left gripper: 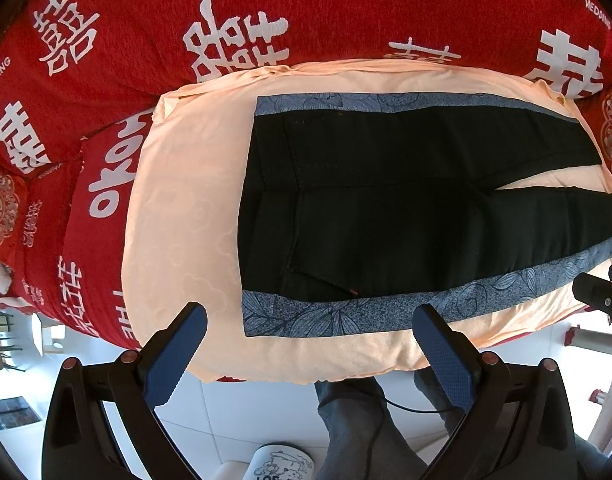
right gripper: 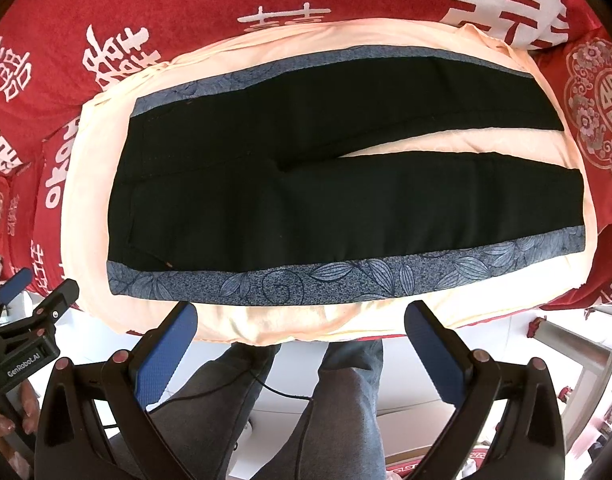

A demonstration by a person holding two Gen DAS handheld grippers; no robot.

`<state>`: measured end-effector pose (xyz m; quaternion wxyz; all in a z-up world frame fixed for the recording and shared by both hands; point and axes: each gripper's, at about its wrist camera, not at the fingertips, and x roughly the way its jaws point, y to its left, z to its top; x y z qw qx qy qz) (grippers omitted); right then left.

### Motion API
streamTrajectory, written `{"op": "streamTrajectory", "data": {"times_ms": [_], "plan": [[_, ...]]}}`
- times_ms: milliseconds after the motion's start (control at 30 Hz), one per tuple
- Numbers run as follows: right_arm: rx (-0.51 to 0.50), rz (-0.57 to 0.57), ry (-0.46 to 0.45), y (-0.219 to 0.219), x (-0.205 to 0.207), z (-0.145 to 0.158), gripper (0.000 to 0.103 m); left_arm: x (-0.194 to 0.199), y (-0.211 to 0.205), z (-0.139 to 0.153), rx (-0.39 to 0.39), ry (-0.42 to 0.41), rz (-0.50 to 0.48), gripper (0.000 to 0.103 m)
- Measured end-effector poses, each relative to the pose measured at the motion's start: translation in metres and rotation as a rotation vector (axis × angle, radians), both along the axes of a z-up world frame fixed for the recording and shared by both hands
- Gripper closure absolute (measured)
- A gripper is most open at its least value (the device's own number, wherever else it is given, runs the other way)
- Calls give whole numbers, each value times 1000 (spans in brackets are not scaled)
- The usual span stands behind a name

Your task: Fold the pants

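Observation:
Black pants [left gripper: 385,208] with blue leaf-patterned side stripes lie flat and unfolded on a peach cloth [left gripper: 178,208], waistband to the left, the two legs spread to the right. They also show in the right wrist view [right gripper: 325,184]. My left gripper [left gripper: 309,320] is open and empty, hovering above the near blue stripe by the waistband. My right gripper [right gripper: 302,316] is open and empty, hovering above the near stripe [right gripper: 345,280] at mid-leg. The left gripper [right gripper: 38,284] shows at the left edge of the right wrist view.
The peach cloth [right gripper: 86,200] covers a raised pad on a red bedspread [left gripper: 126,40] with white characters. The person's legs in grey trousers [right gripper: 345,400] and white floor tiles lie below the near edge. A metal frame [right gripper: 565,340] stands at right.

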<state>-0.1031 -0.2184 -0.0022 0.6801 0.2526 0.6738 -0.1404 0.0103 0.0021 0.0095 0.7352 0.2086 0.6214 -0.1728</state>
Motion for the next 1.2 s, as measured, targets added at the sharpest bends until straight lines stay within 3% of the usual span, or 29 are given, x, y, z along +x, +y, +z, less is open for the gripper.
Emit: {"op": "streamTrajectory", "data": {"times_ms": [367,567,1033,1200], "plan": [[75,-1,-10,-9,-1,-3,0,-11,-13,0,54,-9,28,0],[68,20,-20,-22,-4,-3,0,-24,-26,7,64,-29,68,0],[64,160,-35,-52,-28,4,0,-61,-41,21,91,-74,206,0],[77,139,-50,-53,-36,-1,0,-62,-33,20,95,-68,176,0]]}}
